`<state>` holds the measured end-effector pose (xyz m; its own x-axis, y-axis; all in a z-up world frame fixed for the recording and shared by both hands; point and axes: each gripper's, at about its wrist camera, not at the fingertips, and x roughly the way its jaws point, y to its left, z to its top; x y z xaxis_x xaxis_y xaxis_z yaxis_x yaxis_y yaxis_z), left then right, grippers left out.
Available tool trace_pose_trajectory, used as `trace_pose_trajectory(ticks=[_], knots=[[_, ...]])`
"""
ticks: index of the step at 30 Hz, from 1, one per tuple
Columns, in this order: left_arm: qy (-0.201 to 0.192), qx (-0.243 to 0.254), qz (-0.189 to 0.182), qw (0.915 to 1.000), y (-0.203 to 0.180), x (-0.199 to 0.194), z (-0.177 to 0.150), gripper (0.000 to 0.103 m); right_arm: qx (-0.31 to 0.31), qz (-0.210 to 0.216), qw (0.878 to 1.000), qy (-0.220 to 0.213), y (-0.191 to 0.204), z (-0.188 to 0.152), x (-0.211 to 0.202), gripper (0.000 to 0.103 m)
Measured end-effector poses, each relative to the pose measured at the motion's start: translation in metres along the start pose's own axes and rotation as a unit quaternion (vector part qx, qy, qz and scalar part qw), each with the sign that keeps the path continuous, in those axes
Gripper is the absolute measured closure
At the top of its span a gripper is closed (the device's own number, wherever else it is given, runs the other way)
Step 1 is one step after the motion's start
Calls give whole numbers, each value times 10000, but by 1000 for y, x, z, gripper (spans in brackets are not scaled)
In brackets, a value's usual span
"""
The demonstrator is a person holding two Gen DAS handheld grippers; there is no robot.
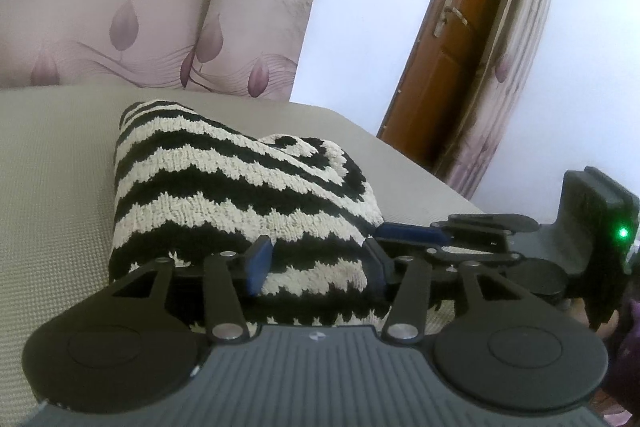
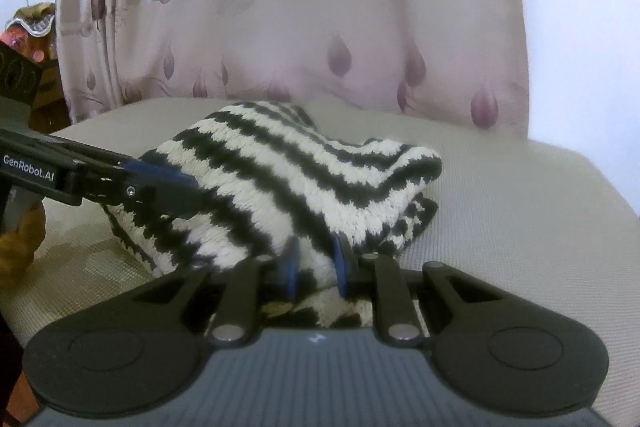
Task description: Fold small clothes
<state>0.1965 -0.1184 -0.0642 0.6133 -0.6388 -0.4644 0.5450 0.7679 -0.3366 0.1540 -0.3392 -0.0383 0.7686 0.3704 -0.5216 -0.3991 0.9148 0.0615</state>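
Beige mat (image 2: 500,207), striped knit (image 2: 280,179) hiding right tool (image 2: 316,267) tips

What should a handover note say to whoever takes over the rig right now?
Left tongs: open, astride the near edge of the striped knit garment, pads not pressing.
Right tongs: shut on a fold of the same garment's near edge.
Garment: bunched, folded over itself, on the beige cushion.
Done: at least one fold laid over.
Left: release the right tongs, square up the bundle, flatten it.

Folded knit (image 1: 240,195) lies on cushion (image 1: 52,163), before curtain (image 1: 120,7).
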Motion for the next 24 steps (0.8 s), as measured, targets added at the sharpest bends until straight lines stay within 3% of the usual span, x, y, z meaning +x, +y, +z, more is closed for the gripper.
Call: trace_pose_trajectory(ticks=[21,24], knots=[[145,708,489,9962,-34,-5,4,24,221,-219,9991,-299,5,-11,-4,85],[77,915,653,9936,-42,-11,5,11,233,-222,9990,-317,5,-11,-4,85]])
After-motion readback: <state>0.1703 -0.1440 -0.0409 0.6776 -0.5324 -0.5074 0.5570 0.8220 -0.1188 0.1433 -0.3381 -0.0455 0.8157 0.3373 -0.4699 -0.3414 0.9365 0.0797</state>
